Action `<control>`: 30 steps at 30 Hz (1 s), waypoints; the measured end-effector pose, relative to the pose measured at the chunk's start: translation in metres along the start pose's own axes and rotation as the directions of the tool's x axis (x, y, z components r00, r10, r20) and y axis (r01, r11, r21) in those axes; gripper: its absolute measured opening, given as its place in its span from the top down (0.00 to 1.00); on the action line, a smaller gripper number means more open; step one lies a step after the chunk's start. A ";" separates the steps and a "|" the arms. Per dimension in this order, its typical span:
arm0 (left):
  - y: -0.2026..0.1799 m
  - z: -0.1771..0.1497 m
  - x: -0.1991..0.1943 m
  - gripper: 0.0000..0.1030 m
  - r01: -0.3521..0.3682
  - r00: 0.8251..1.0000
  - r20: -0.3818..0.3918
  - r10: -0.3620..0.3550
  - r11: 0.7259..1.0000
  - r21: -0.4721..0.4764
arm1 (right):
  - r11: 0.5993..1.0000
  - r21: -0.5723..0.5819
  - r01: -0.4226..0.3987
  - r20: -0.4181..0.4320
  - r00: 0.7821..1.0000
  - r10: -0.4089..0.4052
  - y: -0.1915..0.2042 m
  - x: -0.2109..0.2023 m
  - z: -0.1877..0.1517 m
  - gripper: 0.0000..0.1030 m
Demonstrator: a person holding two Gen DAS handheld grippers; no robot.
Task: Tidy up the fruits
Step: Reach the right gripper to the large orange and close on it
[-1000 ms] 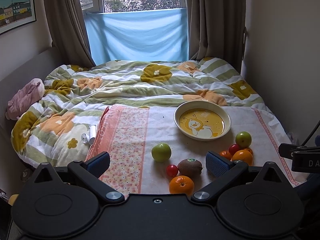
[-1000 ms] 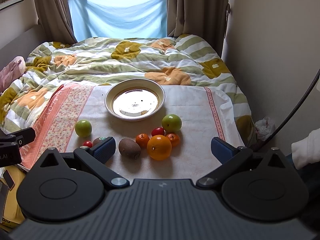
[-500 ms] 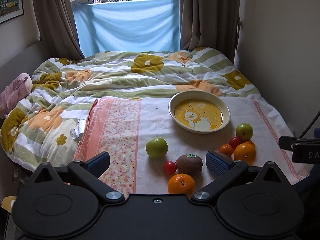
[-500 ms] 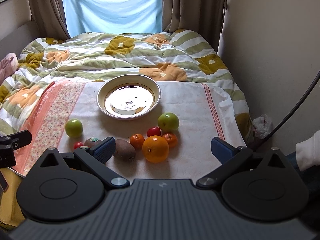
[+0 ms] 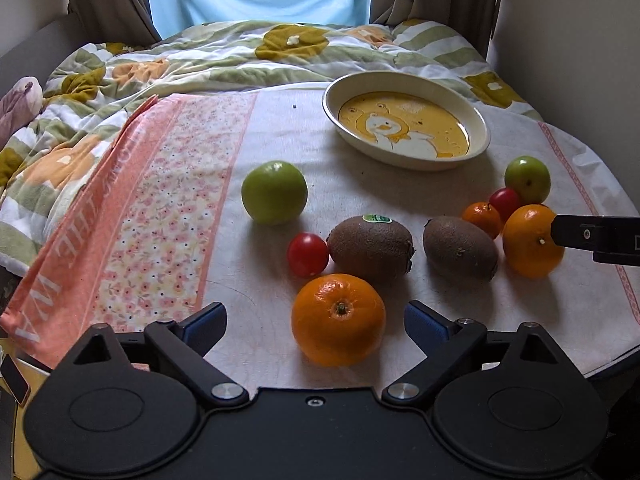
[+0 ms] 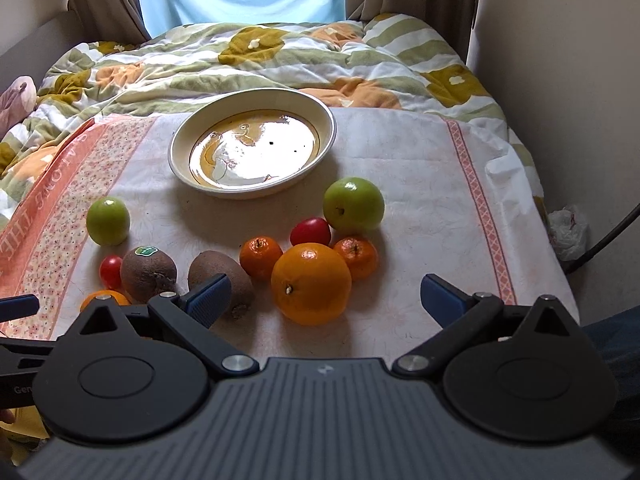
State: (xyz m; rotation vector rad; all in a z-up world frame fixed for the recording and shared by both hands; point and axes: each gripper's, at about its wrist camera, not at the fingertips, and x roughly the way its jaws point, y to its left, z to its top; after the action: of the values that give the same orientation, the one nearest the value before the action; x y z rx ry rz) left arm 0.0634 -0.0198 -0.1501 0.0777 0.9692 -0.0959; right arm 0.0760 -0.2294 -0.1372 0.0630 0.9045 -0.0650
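Observation:
Fruit lies on a cloth [image 5: 360,200] in front of an empty cream plate [image 5: 476,120] with a yellow bear picture. My left gripper [image 5: 314,320] hangs low over a large orange [image 5: 338,318]; its jaws are closing, the orange sits between the blue pads, and neither touches it. Beyond it lie a cherry tomato [image 5: 307,254], a stickered kiwi [image 5: 370,248], a second kiwi [image 5: 460,252] and a green apple [image 5: 274,192]. My right gripper [image 6: 326,298] is open around another large orange [image 6: 311,283], untouched, near two mandarins [image 6: 260,256], a red tomato [image 6: 310,232] and a green apple [image 6: 353,204].
The cloth lies on a bed with a flowered green and orange duvet [image 5: 240,52]. A wall [image 6: 560,80] runs close on the right, with a dark cable [image 6: 600,240] and a white bag [image 6: 568,232] beside the bed. Curtains and a blue sheet hang behind.
Both grippers have come down and closer to the fruit, which now fills the views. The left jaws stand slightly narrower. No fruit has moved.

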 end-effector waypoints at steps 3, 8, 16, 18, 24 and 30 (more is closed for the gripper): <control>-0.005 0.000 0.014 0.10 -0.013 1.000 -0.016 0.013 1.000 -0.005 | 1.000 0.003 -0.018 -0.022 1.000 0.018 -0.003 0.016 -0.001 0.00; -0.011 0.000 0.028 0.26 -0.012 0.999 -0.047 0.011 1.000 -0.015 | 0.998 0.008 -0.054 -0.054 0.997 0.055 -0.006 0.034 -0.002 0.00; -0.014 -0.005 0.035 0.37 -0.008 0.998 -0.062 0.005 0.999 -0.049 | 0.995 0.009 -0.097 -0.108 0.989 0.097 -0.006 0.052 -0.002 0.03; -0.014 -0.004 0.035 0.38 -0.008 0.998 -0.062 0.005 0.999 -0.053 | 0.995 0.008 -0.102 -0.119 0.988 0.103 -0.005 0.057 -0.001 0.06; -0.016 -0.003 0.034 0.38 -0.012 0.998 -0.060 0.008 0.997 -0.076 | 0.996 0.018 -0.092 -0.129 0.987 0.094 -0.004 0.063 0.002 0.09; -0.016 -0.004 0.032 0.38 -0.010 0.998 -0.057 0.005 0.996 -0.084 | 0.995 0.029 -0.094 -0.135 0.986 0.097 -0.006 0.066 0.004 0.14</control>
State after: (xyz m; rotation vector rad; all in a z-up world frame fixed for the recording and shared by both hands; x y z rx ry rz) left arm 0.0766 -0.0370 -0.1793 0.0065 1.0286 -0.0463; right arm 0.1193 -0.2380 -0.1866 0.1327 1.0363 0.0188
